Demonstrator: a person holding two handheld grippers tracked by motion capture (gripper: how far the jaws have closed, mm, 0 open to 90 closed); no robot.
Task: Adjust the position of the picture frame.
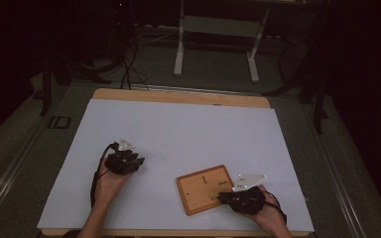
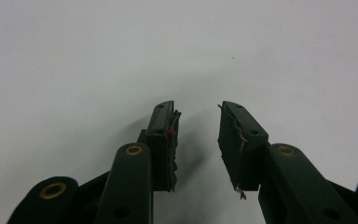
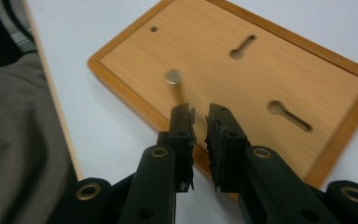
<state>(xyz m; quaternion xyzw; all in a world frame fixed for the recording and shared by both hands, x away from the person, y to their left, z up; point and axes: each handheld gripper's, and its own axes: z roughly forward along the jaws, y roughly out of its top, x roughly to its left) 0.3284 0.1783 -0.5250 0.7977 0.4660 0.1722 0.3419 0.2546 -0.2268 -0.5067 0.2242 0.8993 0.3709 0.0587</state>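
A wooden board [image 1: 202, 188] with a darker rim lies flat on the white table top [image 1: 188, 134], near the front right. In the right gripper view the board [image 3: 270, 74] has two keyhole slots and a short metal pin [image 3: 173, 77] standing up from it. My right gripper [image 1: 223, 196] rests over the board's right edge. Seen up close, my right gripper [image 3: 200, 110] has its jaws almost together with nothing between them, tips just short of the pin. My left gripper [image 1: 129, 158] sits left of centre on bare table; its jaws [image 2: 198, 109] stand apart and empty.
The table's wooden front edge [image 3: 56, 93] and a person's grey clothing [image 3: 14, 140] lie close behind the board in the right gripper view. Beyond the table's far edge a white desk frame [image 1: 218, 29] and cables [image 1: 129, 64] stand on the dark floor.
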